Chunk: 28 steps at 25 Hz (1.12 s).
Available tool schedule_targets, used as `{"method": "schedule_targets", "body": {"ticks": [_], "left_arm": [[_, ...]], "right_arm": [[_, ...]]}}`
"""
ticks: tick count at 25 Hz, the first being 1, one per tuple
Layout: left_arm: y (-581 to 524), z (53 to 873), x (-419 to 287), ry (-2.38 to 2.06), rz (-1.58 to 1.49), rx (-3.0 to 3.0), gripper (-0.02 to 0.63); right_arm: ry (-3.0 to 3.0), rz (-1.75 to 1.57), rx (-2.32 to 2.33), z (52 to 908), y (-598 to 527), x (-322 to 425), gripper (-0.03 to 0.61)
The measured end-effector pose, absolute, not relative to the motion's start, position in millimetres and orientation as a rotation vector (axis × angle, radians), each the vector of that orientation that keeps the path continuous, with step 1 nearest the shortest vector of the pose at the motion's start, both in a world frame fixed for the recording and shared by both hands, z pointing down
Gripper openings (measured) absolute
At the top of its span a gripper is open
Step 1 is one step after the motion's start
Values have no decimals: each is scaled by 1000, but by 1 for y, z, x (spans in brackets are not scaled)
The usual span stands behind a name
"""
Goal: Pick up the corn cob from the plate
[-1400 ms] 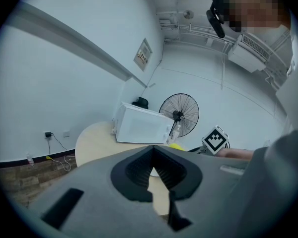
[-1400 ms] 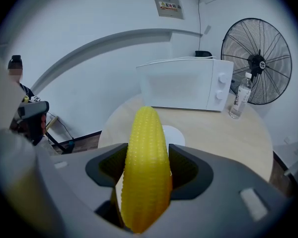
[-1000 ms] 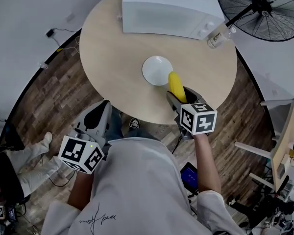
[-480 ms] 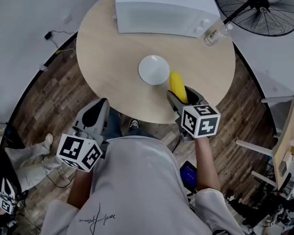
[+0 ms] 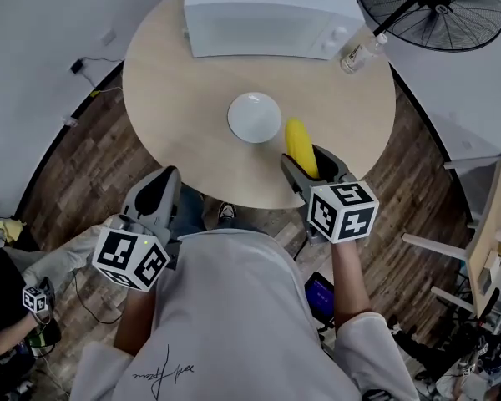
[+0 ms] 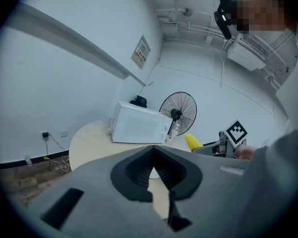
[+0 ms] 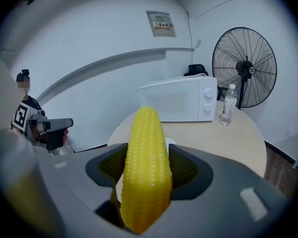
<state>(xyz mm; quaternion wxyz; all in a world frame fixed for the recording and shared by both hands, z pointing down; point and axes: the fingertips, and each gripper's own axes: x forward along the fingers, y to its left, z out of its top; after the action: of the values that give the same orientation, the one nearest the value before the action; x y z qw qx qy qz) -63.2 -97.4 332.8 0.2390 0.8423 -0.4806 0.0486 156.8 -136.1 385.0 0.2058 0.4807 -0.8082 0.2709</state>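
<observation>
Head view: corn cob [image 5: 299, 146] off the plate [image 5: 254, 117], just right of it and apart from it, over the near edge of the round table [image 5: 175, 98], clamped in the right gripper [image 5: 311, 164].

Right gripper view only: dark ribbed pads [image 7: 184, 167] pressed on both flanks of the cob. Blunt rounded tip angled up and away. Neat rows of small glossy yellow kernels.

Left gripper view only: left gripper [image 6: 153, 157] with jaw tips together, nothing between them. In the head view, held off the table, short of its near-left edge.

Plate white, round, smooth, near the table's middle. Tabletop pale, matte. White boxy microwave [image 5: 263, 15] at the far edge. Clear plastic bottle [image 5: 356, 54] just right of it. Black wire-grille fan [image 5: 438, 7] beyond the far-right edge. Dark plank floor [image 5: 83, 165] around.
</observation>
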Motion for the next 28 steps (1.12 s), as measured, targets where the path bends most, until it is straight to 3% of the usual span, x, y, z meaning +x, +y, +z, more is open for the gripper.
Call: {"method": "schedule_targets", "body": {"ticks": [28], "left_arm": [[-102,331,-54,-1308,144,2307,0]], "right_arm": [[-2374,695,1460,352,-122,185,270]]}}
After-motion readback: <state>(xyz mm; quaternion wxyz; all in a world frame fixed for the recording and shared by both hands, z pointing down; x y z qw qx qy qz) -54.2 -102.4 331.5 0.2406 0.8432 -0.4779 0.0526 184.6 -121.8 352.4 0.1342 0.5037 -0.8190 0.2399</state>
